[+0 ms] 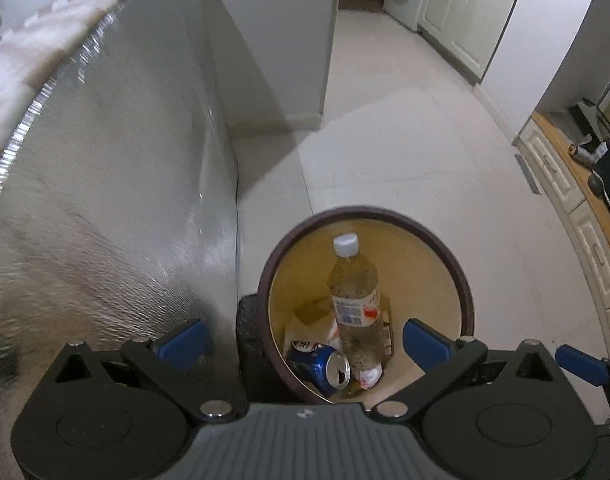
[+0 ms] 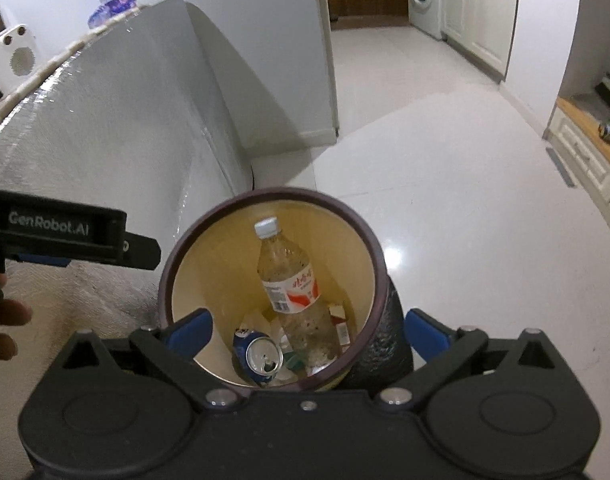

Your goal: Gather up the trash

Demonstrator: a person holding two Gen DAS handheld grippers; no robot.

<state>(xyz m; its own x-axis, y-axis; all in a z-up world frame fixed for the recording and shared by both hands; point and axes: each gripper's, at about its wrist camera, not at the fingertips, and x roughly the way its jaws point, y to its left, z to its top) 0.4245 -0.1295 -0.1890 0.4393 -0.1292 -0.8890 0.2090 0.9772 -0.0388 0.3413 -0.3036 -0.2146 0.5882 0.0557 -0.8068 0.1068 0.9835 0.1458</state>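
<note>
Trash sits in the bin point(image 2: 369, 248): plastic bottle point(image 2: 295, 284) leaning upright, blue can point(image 2: 259, 356) on its side w/ wrappers point(image 1: 367, 374) at the bottom. Left gripper point(image 1: 301, 340) and right gripper point(image 2: 309, 330) hover over the rim, jaws spread wide, gripping nothing. I'd say lift straight up, don't clip the rim or foil-covered counter point(image 2: 117, 128) beside it.

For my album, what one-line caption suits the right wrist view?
Open right hand-held gripper above a round bin holding a plastic bottle and a blue can.
</note>
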